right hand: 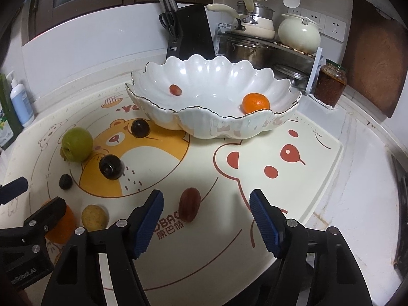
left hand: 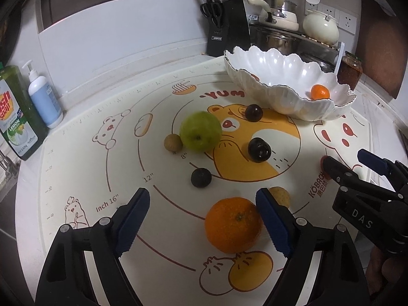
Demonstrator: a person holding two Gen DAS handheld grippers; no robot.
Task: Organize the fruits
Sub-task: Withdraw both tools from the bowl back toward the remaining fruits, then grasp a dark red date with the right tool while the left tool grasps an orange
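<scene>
A white scalloped bowl [right hand: 163, 117] [left hand: 244, 81] stands at the back of the mat and holds a small orange [right hand: 255, 102] [left hand: 319, 92] and a red grape [right hand: 175, 89]. On the mat lie a green apple [left hand: 200, 130] [right hand: 77, 144], dark plums [left hand: 259, 150] [right hand: 111, 166], small brown longans [left hand: 173, 142] [right hand: 93, 217] and a red date [right hand: 189, 204]. My left gripper [left hand: 202, 204] is open around a large orange [left hand: 233, 224]. My right gripper [right hand: 206, 205] is open just behind the date; it also shows in the left wrist view [left hand: 344, 160].
The fruit lies on a cartoon-bear baking mat [right hand: 293, 186]. A knife block [right hand: 190, 32], pots on a rack [right hand: 257, 23] and a sauce jar [right hand: 330, 83] stand behind the bowl. Soap bottles [left hand: 30, 107] stand at the left. A brown cutting board [right hand: 374, 56] leans at the right.
</scene>
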